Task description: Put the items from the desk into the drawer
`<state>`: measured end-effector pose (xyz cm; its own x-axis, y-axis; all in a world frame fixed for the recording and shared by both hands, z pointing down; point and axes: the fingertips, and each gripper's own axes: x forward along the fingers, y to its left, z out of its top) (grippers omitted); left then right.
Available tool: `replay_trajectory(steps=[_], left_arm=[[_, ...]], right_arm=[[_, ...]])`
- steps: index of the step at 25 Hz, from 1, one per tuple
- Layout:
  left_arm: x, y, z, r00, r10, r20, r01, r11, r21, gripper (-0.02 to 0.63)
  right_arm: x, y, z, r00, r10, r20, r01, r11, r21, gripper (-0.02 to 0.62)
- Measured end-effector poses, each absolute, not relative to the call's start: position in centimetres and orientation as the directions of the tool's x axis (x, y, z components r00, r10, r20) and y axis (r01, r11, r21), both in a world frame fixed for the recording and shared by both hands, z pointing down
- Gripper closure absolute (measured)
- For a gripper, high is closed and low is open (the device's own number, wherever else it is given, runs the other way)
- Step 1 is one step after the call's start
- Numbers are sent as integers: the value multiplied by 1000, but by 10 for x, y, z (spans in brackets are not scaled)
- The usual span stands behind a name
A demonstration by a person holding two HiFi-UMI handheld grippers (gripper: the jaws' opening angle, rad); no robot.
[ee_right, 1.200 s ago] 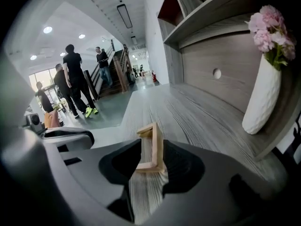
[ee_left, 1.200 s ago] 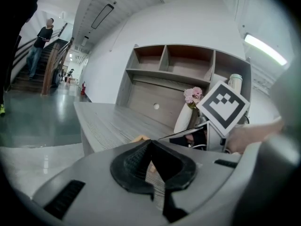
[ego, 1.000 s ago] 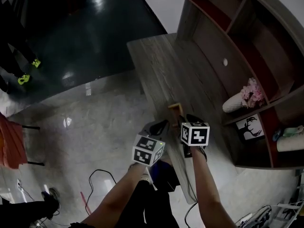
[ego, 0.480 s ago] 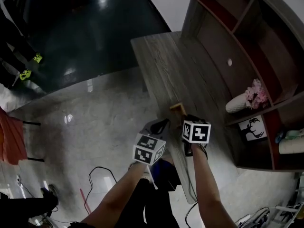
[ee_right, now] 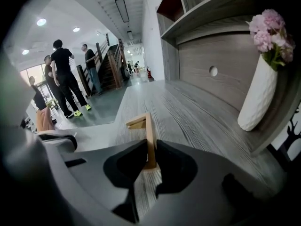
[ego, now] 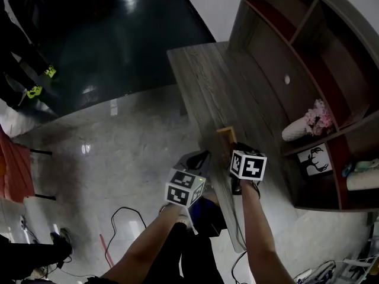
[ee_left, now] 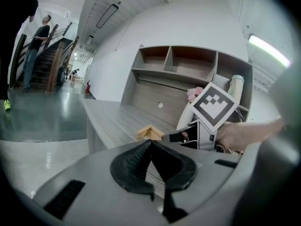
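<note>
The wooden bracket (ee_right: pixel 146 126) stands on the tabletop (ego: pixel 201 76), nearer its open front edge than the rear edge under the shelves, with one thin slat upright and a shorter piece branching off near the top. It looks like light, stiff, plain-sanded wood. It should not flex or crush, and the flat faces should give the pads decent friction, though a piece this light could tip or skid if nudged sideways.

The right claw (ee_right: pixel 151 147) has just been closing, and the upright slat sits between its jaws, which now lie against both broad faces low on the slat. That seems the right place to hold it, because a grip low and across the flat keeps it from swinging (a grip up at the branching piece would likely make it twist).

The left claw (ee_left: pixel 150 142) has its tips together with nothing between them. It is held just off the tabletop's front edge, beside the right claw and apart from the bracket.
</note>
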<state>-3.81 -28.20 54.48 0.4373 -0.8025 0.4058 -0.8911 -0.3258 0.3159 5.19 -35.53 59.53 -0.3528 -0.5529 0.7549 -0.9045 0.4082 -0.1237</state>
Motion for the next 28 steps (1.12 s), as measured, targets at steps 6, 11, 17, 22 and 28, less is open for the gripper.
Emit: replay_trajectory(steps=[6, 11, 17, 22, 28], left_arm=[[-42, -271, 534, 425, -813, 398, -896, -318, 309, 595], [-45, -256, 525, 415, -822, 390, -901, -312, 301, 595], [-47, -233, 520, 395, -833, 388, -909, -293, 298, 595], [-50, -212, 522, 382, -835, 396, -913, -276, 299, 595], [-57, -186, 527, 357, -837, 416, -922, -244, 301, 595]], right_arm=[[48, -344, 579, -368, -565, 739, -898, 423, -123, 532], [41, -326, 565, -398, -573, 717, -883, 452, -129, 534], [39, -298, 554, -421, -577, 700, -870, 474, -132, 535], [33, -270, 556, -435, -556, 708, -858, 494, -140, 535], [30, -241, 557, -453, -534, 713, -839, 526, -139, 537]])
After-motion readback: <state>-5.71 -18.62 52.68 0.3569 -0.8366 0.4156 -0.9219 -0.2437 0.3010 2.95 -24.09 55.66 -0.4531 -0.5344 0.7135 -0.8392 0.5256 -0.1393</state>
